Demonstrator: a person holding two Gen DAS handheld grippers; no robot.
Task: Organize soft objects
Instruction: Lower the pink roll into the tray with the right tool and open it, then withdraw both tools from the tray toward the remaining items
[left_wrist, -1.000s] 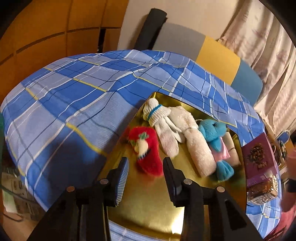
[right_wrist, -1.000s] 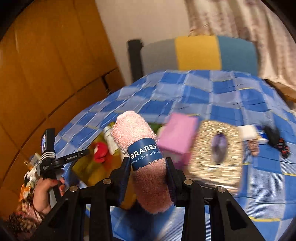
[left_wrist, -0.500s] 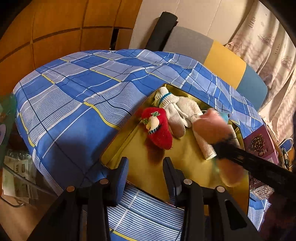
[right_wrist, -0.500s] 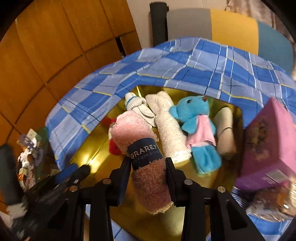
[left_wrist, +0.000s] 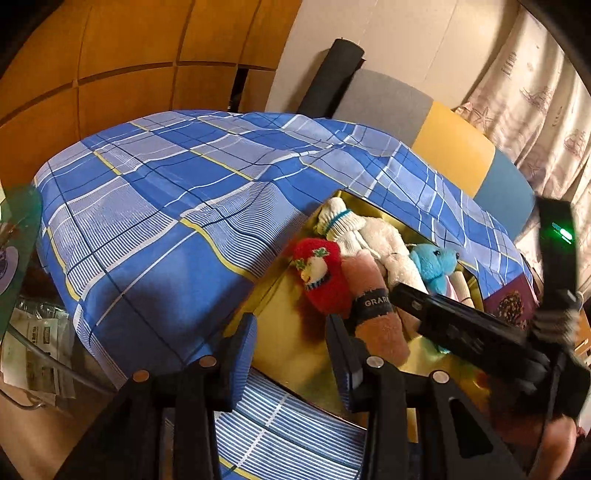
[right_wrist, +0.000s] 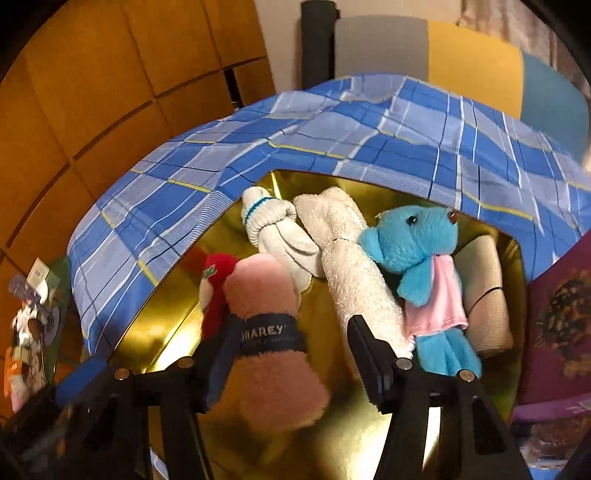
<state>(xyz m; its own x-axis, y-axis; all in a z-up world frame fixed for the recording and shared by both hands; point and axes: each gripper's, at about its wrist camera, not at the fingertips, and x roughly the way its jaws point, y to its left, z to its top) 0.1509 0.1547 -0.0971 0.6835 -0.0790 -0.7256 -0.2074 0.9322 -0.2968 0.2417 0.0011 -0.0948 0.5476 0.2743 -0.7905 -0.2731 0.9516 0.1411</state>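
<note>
**Pink roll down in the gold tray, right jaws letting go**

Since a sec ago the right gripper (right_wrist: 291, 350) has swung in from over the cloth and dropped to the gold tray (right_wrist: 173, 314), carrying the pink rolled towel (right_wrist: 273, 332). Jaws are opening now: towel is between them but there's a clear gap on the right-hand finger side, the left-hand finger is at the dark "GRAREY" band. Towel lies in the tray, its far end against the red plush (right_wrist: 216, 284).

Rest of the tray, L to R: white sock bundle w/ teal stripe (right_wrist: 271, 221), cream rolled towel (right_wrist: 347, 258), blue teddy (right_wrist: 417, 251) in a pink top, beige roll (right_wrist: 487, 291) behind the teddy by the tray's right wall. All packed close, touching side by side.

Left gripper (left_wrist: 291, 343) hangs over the near tray edge, jaws part spread, nothing between them. From its view the right tool's black body crosses in front of the tray's right half & hides the lower teddy.

Around: blue plaid cloth (left_wrist: 166, 206) under the tray, purple box (right_wrist: 557, 321) just R of it, wood panel wall (left_wrist: 110, 66) behind, grey/yellow/blue chair back (left_wrist: 450, 147), curtain (left_wrist: 535, 74) far R. Papers and clutter low L, off the cloth's edge.
</note>
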